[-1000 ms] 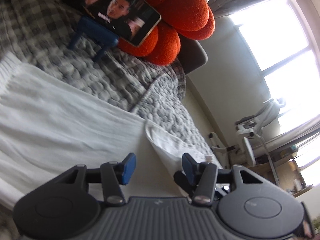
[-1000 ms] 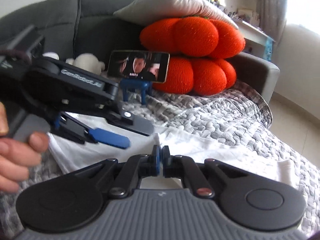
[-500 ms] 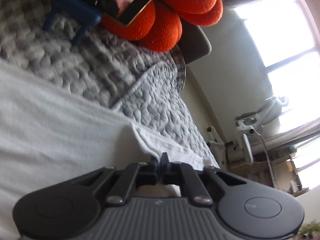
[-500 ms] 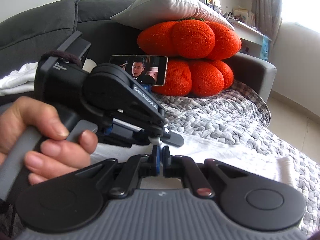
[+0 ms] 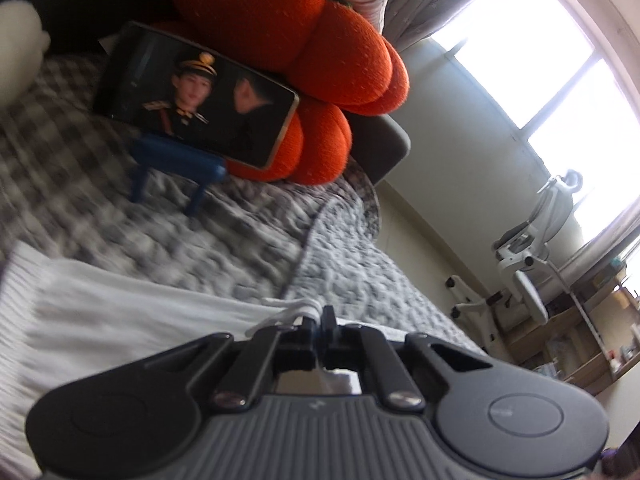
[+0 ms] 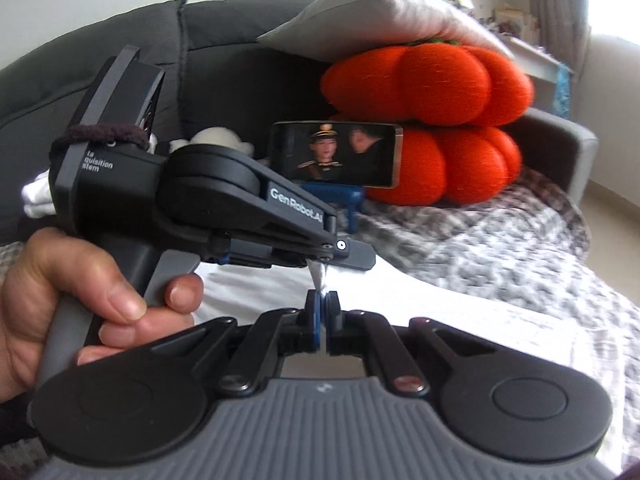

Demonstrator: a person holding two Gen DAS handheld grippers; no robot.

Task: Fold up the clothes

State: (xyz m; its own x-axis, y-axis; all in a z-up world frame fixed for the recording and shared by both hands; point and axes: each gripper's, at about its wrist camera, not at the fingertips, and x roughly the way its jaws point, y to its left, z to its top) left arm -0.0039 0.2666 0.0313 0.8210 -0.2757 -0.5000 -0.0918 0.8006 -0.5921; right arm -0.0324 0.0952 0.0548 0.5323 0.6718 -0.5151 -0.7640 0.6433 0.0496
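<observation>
Beside the phone (image 5: pixel 196 108), the grey quilt (image 5: pixel 100 208) smears with motion blur. The white garment (image 5: pixel 120 320) runs off the frame's left edge, its outline hidden behind the left gripper (image 5: pixel 320 320).

Grey quilted sofa cover (image 6: pixel 500 248) bears white garment (image 6: pixel 460 320).

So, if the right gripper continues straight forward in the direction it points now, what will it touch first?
Most likely the left gripper. It sits just ahead of the right gripper, and both are shut on the same pinch of white garment. The phone is further behind, though depth is unclear.
</observation>
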